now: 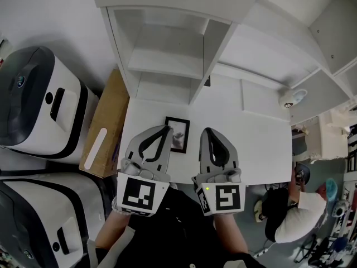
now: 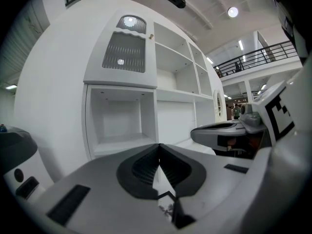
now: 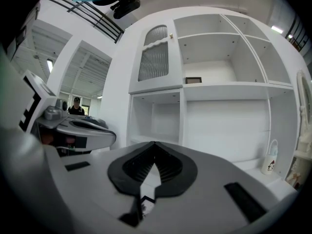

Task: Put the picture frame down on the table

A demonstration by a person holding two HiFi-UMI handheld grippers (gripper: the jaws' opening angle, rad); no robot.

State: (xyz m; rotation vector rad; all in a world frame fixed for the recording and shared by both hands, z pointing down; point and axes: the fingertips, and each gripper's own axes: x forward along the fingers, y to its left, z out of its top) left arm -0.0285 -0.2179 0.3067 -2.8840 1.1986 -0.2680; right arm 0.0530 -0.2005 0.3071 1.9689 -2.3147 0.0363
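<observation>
A small black picture frame (image 1: 178,134) lies flat on the white table (image 1: 262,149), close to the shelf unit. My left gripper (image 1: 165,129) hovers over the frame's left edge, and my right gripper (image 1: 206,131) is just to the frame's right. Both are shut, jaw tips touching, with nothing between them. In the left gripper view the jaws (image 2: 159,146) meet at the tip, and a bit of the frame (image 2: 168,209) shows below them. In the right gripper view the gripper (image 3: 154,143) is likewise shut, with the frame's corner (image 3: 142,206) under it.
A white shelf unit (image 1: 167,54) stands at the table's back. A cardboard box (image 1: 104,127) and two white-and-black machines (image 1: 39,105) are to the left. A small white cup (image 1: 292,97) sits at the back right. A person (image 1: 295,208) crouches beyond the table's right edge.
</observation>
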